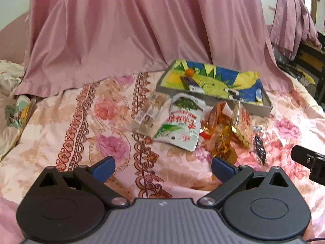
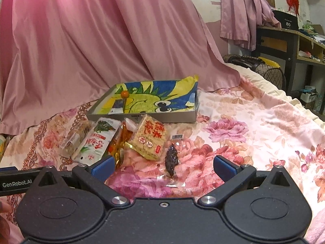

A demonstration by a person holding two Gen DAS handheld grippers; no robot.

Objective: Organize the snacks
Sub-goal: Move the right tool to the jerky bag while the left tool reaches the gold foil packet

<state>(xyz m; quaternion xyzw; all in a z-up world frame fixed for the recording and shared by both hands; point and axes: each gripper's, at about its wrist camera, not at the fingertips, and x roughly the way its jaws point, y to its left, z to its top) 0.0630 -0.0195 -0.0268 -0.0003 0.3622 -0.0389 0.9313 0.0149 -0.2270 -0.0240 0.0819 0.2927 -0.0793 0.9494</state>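
Note:
Several snack packets lie on the floral bedspread in front of a grey tray (image 1: 258, 109) (image 2: 182, 118) lined with a yellow-blue cloth. The tray holds a small orange ball (image 1: 190, 72) (image 2: 124, 94) and a dark stick packet (image 1: 192, 84). A white-green pouch (image 1: 180, 130) (image 2: 95, 144), a clear biscuit pack (image 1: 149, 113), an orange crinkly wrapper (image 1: 219, 134), a yellow cracker pack (image 2: 150, 140) and a dark dried-fruit packet (image 2: 171, 160) (image 1: 259, 148) lie loose. My left gripper (image 1: 163, 167) is open and empty before the pouch. My right gripper (image 2: 163, 167) is open around the dark packet.
A pink curtain (image 1: 142, 30) hangs behind the tray. A dark desk with shelves (image 2: 284, 44) stands at the right past the bed edge. A fan guard (image 2: 268, 73) lies by the bed's far right. The other gripper's body (image 1: 308, 162) shows at the right.

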